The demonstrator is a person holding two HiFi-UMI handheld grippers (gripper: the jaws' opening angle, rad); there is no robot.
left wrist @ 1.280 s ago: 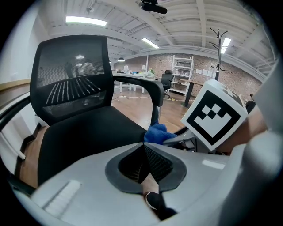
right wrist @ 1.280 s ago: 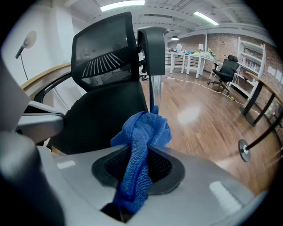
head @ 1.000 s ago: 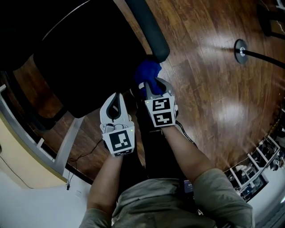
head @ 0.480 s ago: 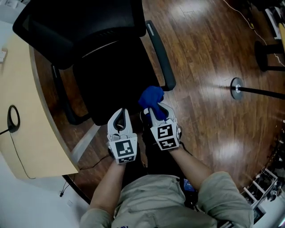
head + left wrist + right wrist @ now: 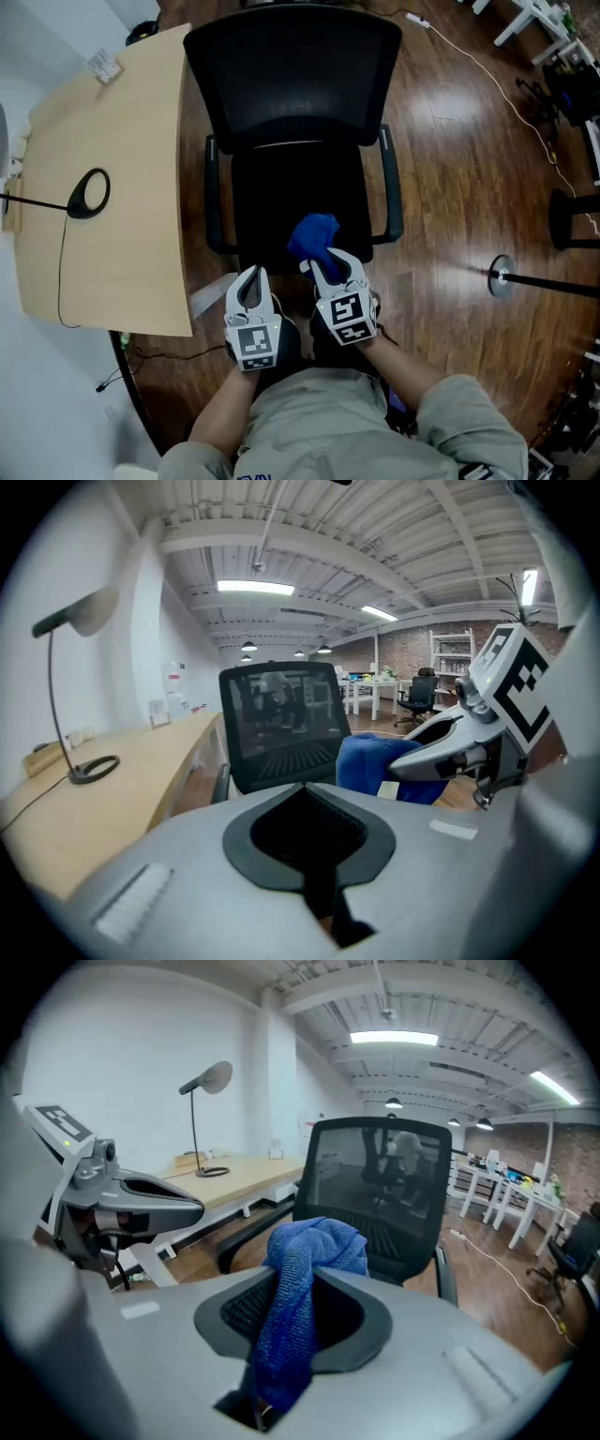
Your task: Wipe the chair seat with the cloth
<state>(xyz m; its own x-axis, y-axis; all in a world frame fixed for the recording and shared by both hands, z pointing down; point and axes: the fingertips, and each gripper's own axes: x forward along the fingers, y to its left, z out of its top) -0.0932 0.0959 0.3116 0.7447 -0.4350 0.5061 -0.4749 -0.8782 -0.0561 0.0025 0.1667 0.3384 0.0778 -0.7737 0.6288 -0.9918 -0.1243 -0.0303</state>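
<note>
Over the front edge of the chair seat (image 5: 281, 192), as the head view has it, the blue cloth (image 5: 314, 236) hangs bunched from the right gripper (image 5: 322, 265), whose jaws are closed on it: in the right gripper view a fold runs down between the two pads and the rest piles up above the jaw tips. That view puts the cloth in the air in front of the black chair (image 5: 292, 84), clear of the seat, with the mesh backrest upright behind it. Just beside it, on the person's left, the left gripper (image 5: 251, 277) is held at about the same height; its jaws meet at their tips with nothing between them. Both grippers point toward the chair, and the person's forearms reach in from the lower edge of the head view. Left of the chair stands a pale wooden surface (image 5: 131, 244), its curved near edge beside the left armrest, and a lamp base (image 5: 89, 192) sits on it toward the far left side. Under the chair is a dark wooden floor (image 5: 459, 178), with a white cable (image 5: 499, 86) trailing across it at the right
</note>
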